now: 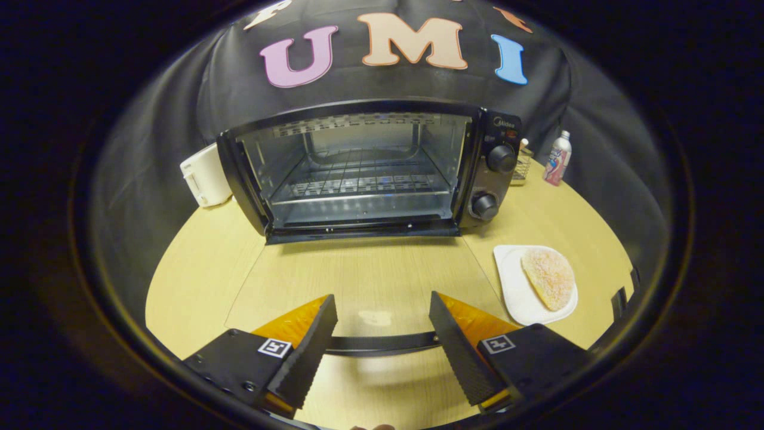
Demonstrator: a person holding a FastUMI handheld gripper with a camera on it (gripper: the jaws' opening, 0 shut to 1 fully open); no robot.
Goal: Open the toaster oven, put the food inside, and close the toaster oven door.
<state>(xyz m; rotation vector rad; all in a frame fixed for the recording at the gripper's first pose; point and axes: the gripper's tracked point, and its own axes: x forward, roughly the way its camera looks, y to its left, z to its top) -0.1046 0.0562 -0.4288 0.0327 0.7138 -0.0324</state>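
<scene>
The black toaster oven stands at the back of the wooden table, its cavity and wire rack bare. Its glass door is folded down flat toward me, and the door's handle bar runs across between my fingers near their bases. My gripper is open above the door, both fingers apart and pressing on nothing. To the right of the door a sugared half-round pastry lies on a white plate, just beyond my right finger.
A white appliance sits against the oven's left side. Right of the oven, behind its knobs, stand a small wire basket and a white and pink bottle. The table's edge curves close on both sides.
</scene>
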